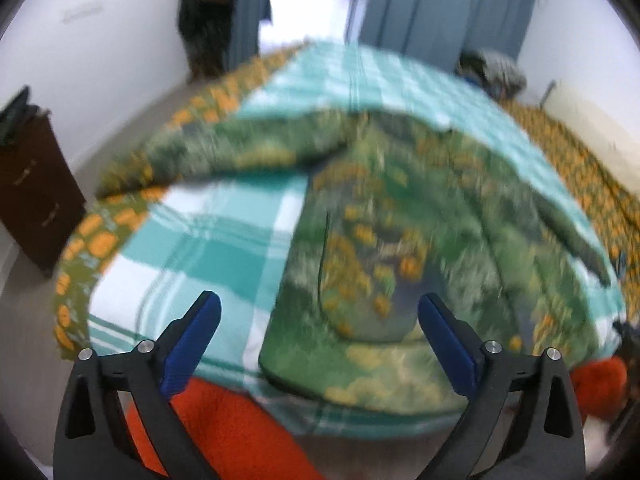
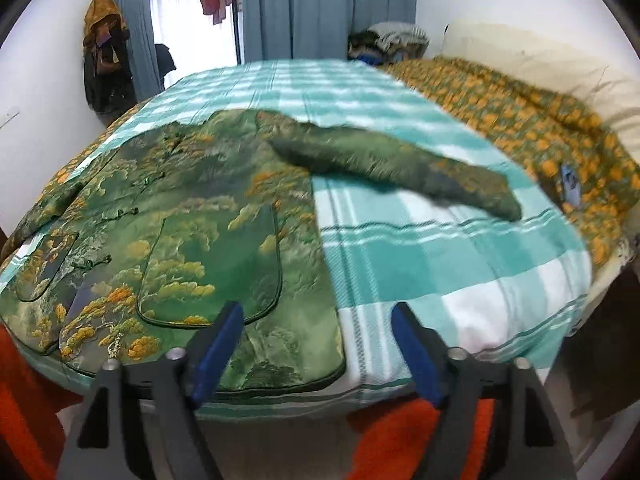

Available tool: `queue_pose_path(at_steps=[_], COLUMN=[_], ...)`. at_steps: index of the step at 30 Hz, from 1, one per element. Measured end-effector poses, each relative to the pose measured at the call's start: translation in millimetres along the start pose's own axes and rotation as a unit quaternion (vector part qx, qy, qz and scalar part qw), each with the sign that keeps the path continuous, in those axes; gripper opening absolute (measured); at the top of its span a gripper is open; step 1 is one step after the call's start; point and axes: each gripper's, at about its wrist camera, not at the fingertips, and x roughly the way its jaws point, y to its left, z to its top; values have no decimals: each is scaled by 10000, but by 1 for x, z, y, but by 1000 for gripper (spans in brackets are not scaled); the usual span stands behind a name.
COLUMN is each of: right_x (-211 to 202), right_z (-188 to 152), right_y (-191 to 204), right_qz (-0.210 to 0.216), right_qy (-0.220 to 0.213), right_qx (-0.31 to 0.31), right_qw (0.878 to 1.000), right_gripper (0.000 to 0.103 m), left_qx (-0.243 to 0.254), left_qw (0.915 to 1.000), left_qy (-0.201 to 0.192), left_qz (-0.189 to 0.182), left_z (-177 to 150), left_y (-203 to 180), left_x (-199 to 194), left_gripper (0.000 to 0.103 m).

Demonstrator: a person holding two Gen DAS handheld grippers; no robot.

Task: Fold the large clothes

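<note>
Both tools hang over the near edge of the bed with nothing in them. The left hand-held gripper (image 1: 318,316) has its blue pads spread wide above the hem of the jacket (image 1: 384,248), and nothing lies between them. The right hand-held gripper (image 2: 318,326) is likewise spread and empty, poised over the jacket's other bottom corner where it meets the checked blanket (image 2: 440,264).

The green landscape-print jacket lies front up and flat across the blanket, hem toward the person, collar away. One sleeve (image 2: 392,164) is flung out across the bare check on the right; the other sleeve (image 1: 192,156) stretches toward the far left corner of the bed.

The trouble I would expect comes from the padding and the slippery-looking cloth. A pinch taken at the hem might catch only the top layer, so the front panel lifts while the back stays put. The jacket hangs close to the mattress edge, and a careless tug could drag it off. The outstretched sleeves could bunch underneath if the body is folded first.
</note>
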Motion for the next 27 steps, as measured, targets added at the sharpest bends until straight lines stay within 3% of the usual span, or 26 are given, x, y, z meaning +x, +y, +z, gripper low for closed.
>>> queue_pose_path(at_steps=[2, 6, 7, 9, 11, 15, 17, 20, 24, 27], right_x=[-6, -11, -11, -14, -22, -51, -58, -54, -51, -51], right_z=[0, 3, 2, 0, 0, 5, 8, 12, 11, 12], right_y=[3, 15, 18, 24, 27, 32, 35, 38, 39, 40], right_qz=[14, -27, 86, 781, 965, 724, 714, 748, 763, 389], right_qy=[-93, 19, 59, 31, -149, -988, -1200, -1095, -902, -770], right_qx=[57, 28, -51, -172, -170, -430, -548, -613, -623, -723], right_qw=[9999, 10000, 9999, 9968, 9951, 9915, 9887, 9893, 9910, 9936], right_gripper=[80, 80, 80, 80, 80, 84, 86, 87, 87, 87], left_qx=[-21, 339, 464, 663, 867, 1185, 1415, 1573, 1406, 1394], left_qw=[9987, 9980, 9975, 9960, 9944, 9911, 9881, 9859, 9868, 9861], left_qy=[-498, -495, -475, -492, -452, -138, -60, -406, -503, -634], left_qz=[44, -189, -258, -348, -406, -584, -602, -406, -633, -643], left_z=[3, 7, 7, 2, -4, -16, -20, -21, -8, 2], left_y=[-12, -37, -46, -58, -69, -92, -106, -122, -133, -143], left_x=[-13, -14, -13, -13, -13, -10, -10, -19, -30, -33], left_gripper=[101, 101, 101, 101, 101, 101, 101, 103, 103, 103])
